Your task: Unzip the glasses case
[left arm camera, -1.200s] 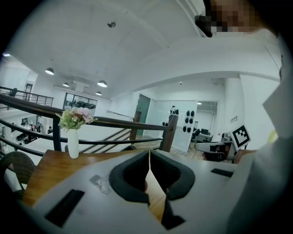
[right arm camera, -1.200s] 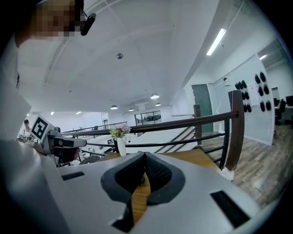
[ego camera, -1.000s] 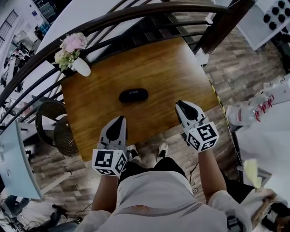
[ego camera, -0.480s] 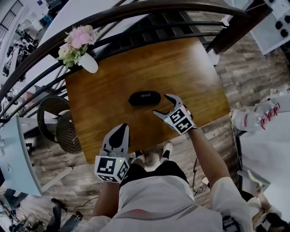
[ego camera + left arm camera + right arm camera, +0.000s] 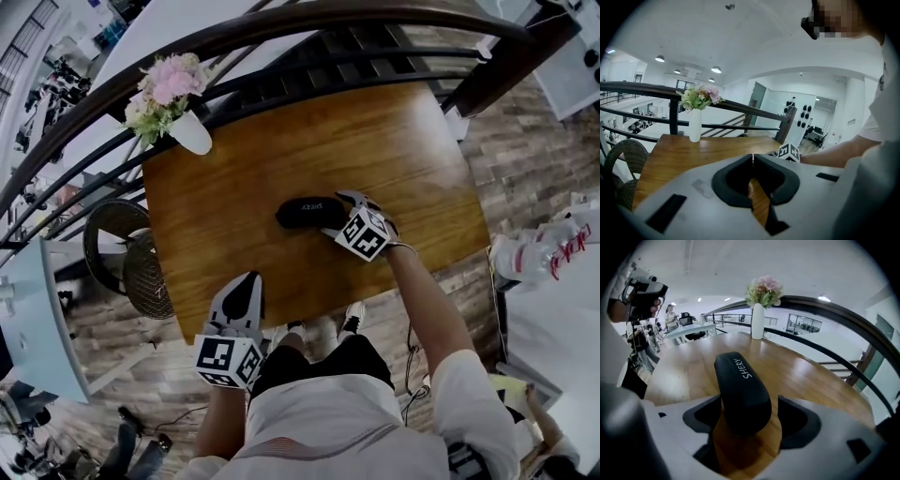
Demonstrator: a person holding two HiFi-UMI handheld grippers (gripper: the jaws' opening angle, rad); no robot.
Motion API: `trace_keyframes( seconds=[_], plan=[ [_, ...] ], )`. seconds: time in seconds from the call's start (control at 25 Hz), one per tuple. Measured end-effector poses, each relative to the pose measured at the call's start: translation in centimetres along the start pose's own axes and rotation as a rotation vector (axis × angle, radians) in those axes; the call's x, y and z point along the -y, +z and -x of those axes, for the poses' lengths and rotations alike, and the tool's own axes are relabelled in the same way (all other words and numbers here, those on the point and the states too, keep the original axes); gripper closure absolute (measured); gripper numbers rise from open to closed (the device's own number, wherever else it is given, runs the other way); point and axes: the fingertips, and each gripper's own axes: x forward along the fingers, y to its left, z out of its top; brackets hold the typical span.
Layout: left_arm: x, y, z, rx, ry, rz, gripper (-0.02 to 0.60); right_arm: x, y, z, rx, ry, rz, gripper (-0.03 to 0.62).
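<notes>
My right gripper [image 5: 749, 420] has just been opening its fingers [image 5: 799, 420]. They now stand wide apart, with the near end of the black glasses case [image 5: 740, 385] between them and bare wood showing in the gap on the right. The case lies lengthwise away from me on the wooden tabletop [image 5: 815, 376], its white lettering facing up. Beyond it, at the far edge, a white vase [image 5: 758, 322] of pink flowers [image 5: 764, 289] stands before a dark curved railing [image 5: 843, 310].
</notes>
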Motion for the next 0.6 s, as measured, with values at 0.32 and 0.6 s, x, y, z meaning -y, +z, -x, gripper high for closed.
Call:
trace_keyframes(
  seconds=[0.32,0.6],
  plan=[
    [0.2,0.2,0.0,0.004,0.001,-0.009,0.561,-0.4,0.8,-0.1,0.008,-0.042,0.084,0.229],
    [2.4,2.8,-1.2,0.036,-0.061,-0.049,0.561,0.5,2.4,7.4,0.138,-0.258,-0.056,0.240]
  ],
)
